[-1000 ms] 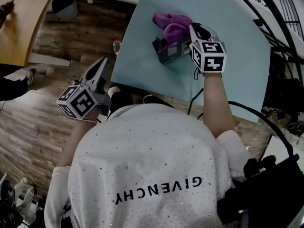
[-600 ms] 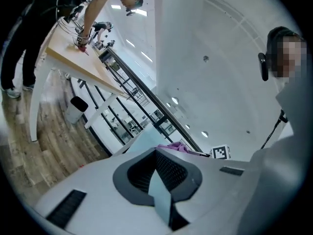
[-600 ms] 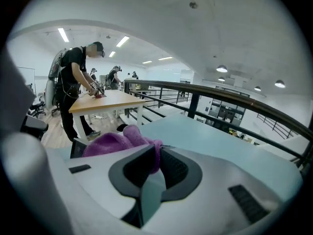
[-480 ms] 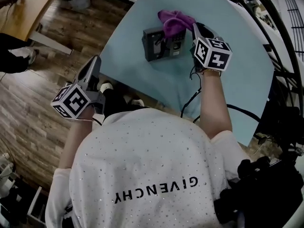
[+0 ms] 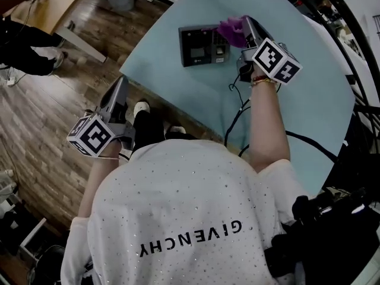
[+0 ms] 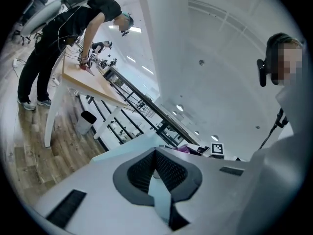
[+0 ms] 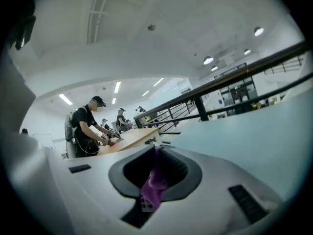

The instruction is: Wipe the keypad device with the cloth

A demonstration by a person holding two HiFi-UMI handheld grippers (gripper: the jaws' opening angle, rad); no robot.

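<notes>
The dark grey keypad device (image 5: 200, 45) lies on the light blue table (image 5: 196, 100), its face towards me. A purple cloth (image 5: 231, 31) rests against its right end, and my right gripper (image 5: 246, 26) is shut on that cloth. In the right gripper view the cloth (image 7: 154, 182) hangs pinched at the right gripper (image 7: 156, 153), with a few of the device's keys (image 7: 145, 204) showing under it. My left gripper (image 5: 122, 83) is held off the table's left edge, over the floor. In its own view the left gripper (image 6: 155, 153) is shut with nothing in it.
A black cable (image 5: 237, 108) trails from the right gripper across the table towards me. Wooden floor (image 5: 47, 117) lies to the left, where a person (image 5: 27, 40) stands at another table. Dark railings (image 5: 356, 70) border the right side.
My right gripper has drawn the cloth rightwards across the device, from over its middle to its right end, uncovering the face. The left gripper has stayed beside the table.
</notes>
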